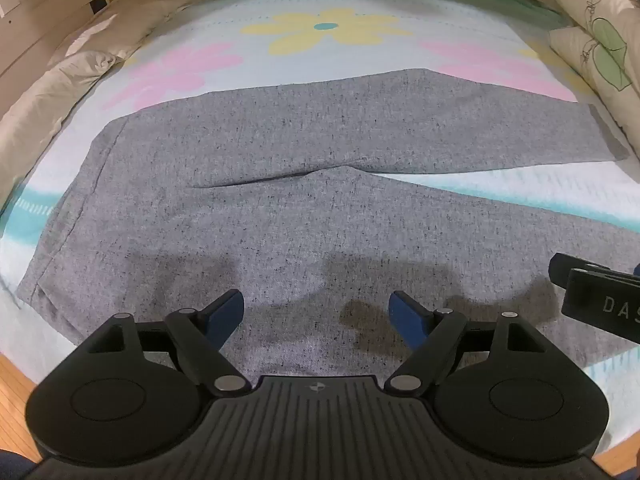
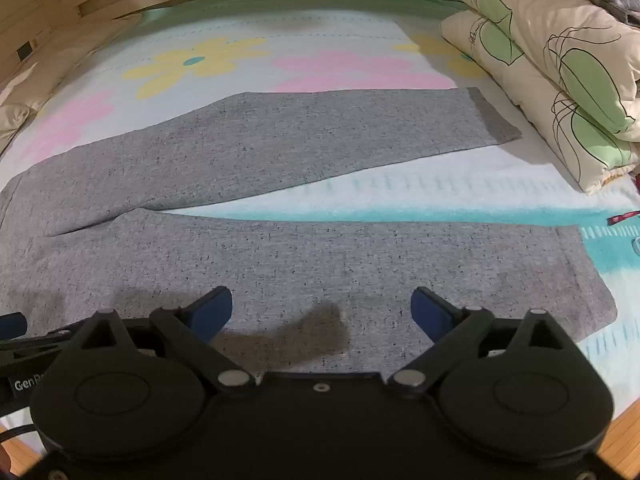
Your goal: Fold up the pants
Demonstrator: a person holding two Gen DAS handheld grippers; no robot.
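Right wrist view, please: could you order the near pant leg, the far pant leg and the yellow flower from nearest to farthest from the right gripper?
From the right gripper:
1. Near pant leg, directly beneath.
2. Far pant leg, beyond the gap.
3. Yellow flower, far left on the sheet.

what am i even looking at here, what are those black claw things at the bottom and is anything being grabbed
Those black claws are hand-held grippers: a person holds one in each hand, and each carries a wide-angle camera that looks along its two blue-tipped fingers. So there are two pictures, one from each hand.

In the left view you see the left gripper, with part of the other gripper poking in at the right edge. The right view shows the right gripper.

Below them lies a pair of grey pants spread flat on a bed with a flowered sheet, waist to the left, legs running right and slightly apart. A folded quilt sits at the right.

Nothing is grabbed: both grippers stand open above the near leg, with only bare cloth below.
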